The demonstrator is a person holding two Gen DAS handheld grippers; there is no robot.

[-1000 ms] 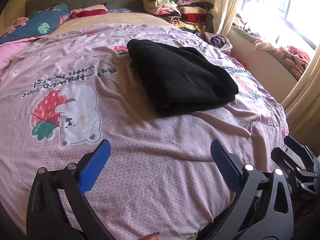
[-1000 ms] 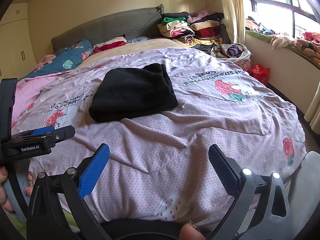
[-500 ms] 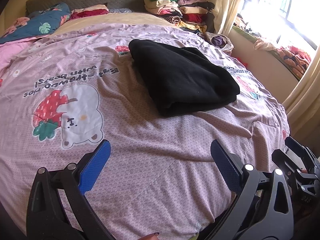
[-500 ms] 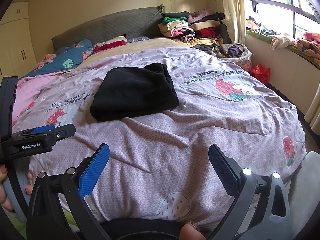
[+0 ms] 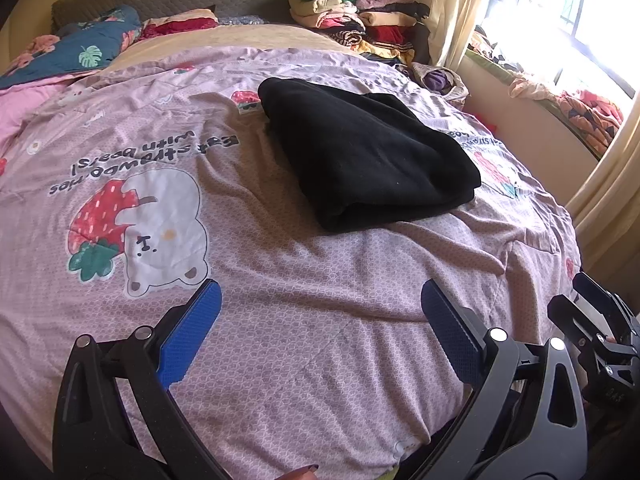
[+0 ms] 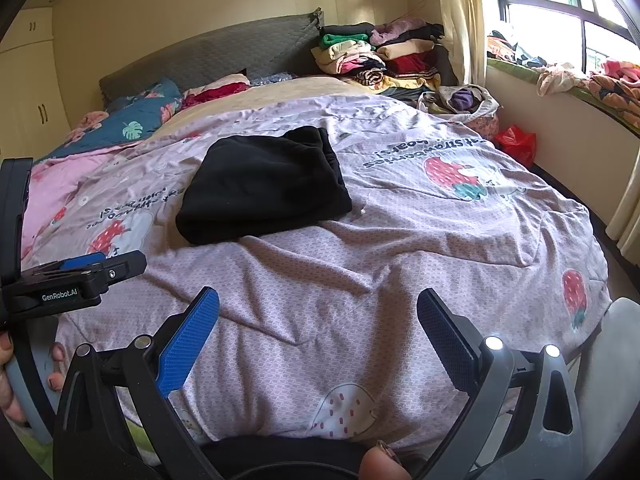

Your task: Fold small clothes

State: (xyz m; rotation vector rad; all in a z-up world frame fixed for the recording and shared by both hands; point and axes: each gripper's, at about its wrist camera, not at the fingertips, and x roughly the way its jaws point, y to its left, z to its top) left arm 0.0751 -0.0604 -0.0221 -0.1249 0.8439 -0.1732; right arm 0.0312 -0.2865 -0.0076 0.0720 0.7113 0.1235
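A folded black garment (image 5: 368, 152) (image 6: 264, 192) lies flat in the middle of the bed, on the mauve strawberry-print quilt (image 5: 304, 320) (image 6: 400, 264). My left gripper (image 5: 320, 312) hovers over the quilt's near edge, well short of the garment, open with nothing between its blue pads. My right gripper (image 6: 318, 312) stands open too, likewise near the bed's front edge and empty. The left gripper's body shows at the left edge of the right wrist view, held by a hand (image 6: 10, 380).
A pile of folded clothes (image 5: 360, 20) (image 6: 380, 60) is stacked at the bed's far right corner by the grey headboard (image 6: 208, 60). Pillows and a blue leaf-print blanket (image 5: 76, 56) lie at the far left. A window sill with strewn clothes (image 6: 580, 76) runs along the right.
Both views have crept very slightly; the black garment sits a touch lower and to the right in them. Both grippers stay open.
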